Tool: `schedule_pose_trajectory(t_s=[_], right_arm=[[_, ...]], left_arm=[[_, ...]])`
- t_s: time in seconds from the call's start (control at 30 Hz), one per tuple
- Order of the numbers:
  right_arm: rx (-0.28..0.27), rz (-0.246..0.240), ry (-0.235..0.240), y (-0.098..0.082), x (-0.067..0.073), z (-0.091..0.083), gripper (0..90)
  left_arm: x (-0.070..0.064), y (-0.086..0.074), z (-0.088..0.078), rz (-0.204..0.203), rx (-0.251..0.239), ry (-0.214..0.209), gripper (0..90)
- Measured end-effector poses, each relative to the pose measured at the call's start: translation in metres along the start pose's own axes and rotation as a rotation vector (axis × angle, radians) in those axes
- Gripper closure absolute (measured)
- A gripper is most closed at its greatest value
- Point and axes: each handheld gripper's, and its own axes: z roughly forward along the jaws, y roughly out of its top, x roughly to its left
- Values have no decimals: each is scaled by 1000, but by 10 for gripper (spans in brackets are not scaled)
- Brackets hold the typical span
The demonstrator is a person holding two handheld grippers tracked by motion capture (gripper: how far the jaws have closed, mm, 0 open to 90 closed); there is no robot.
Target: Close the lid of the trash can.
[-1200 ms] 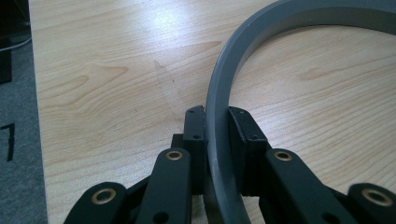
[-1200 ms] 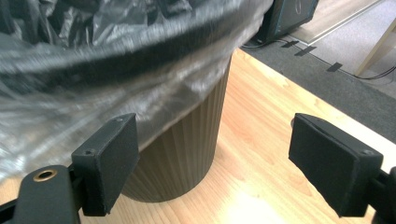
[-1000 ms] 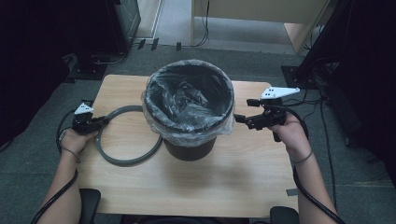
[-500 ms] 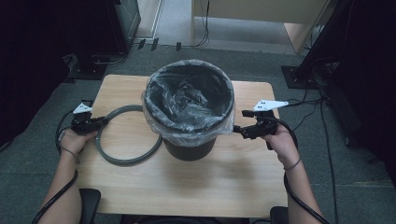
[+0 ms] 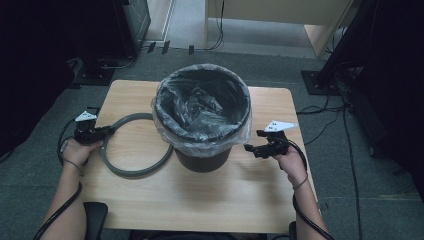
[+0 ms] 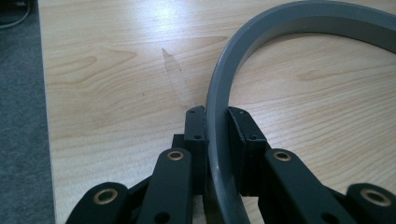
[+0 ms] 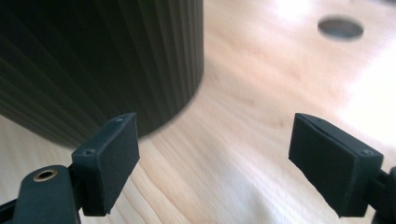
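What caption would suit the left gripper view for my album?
Black left gripper jaws clamped on the grey ring lying on the wooden table.

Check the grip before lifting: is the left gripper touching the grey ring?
Touching. In the left gripper view the left gripper has both pads pressed against the grey ring, one on each side of its band.

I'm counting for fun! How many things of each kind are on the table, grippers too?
Black bin lined with a bag: 1
Grey ring: 1
Grippers, left gripper and right gripper: 2
Total: 4
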Motion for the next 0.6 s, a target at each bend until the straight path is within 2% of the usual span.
schedule_pose_trajectory(t_s=[0.1,0.13,0.23,0.4,0.6], right_arm=[[69,-50,-18,-7,-3,8,156],[71,-56,-24,-9,-5,11,156],[52,-10,-14,-17,-8,19,157],[65,-23,-5,-26,-8,28,156],[65,-26,-27,-33,-6,33,156]], left_arm=[[1,0,-1,-13,6,-4,786],[1,0,-1,-18,9,-4,787],[2,1,-2,-24,19,-6,787],[2,3,-3,-8,30,11,787],[5,5,-6,-31,24,8,788]])
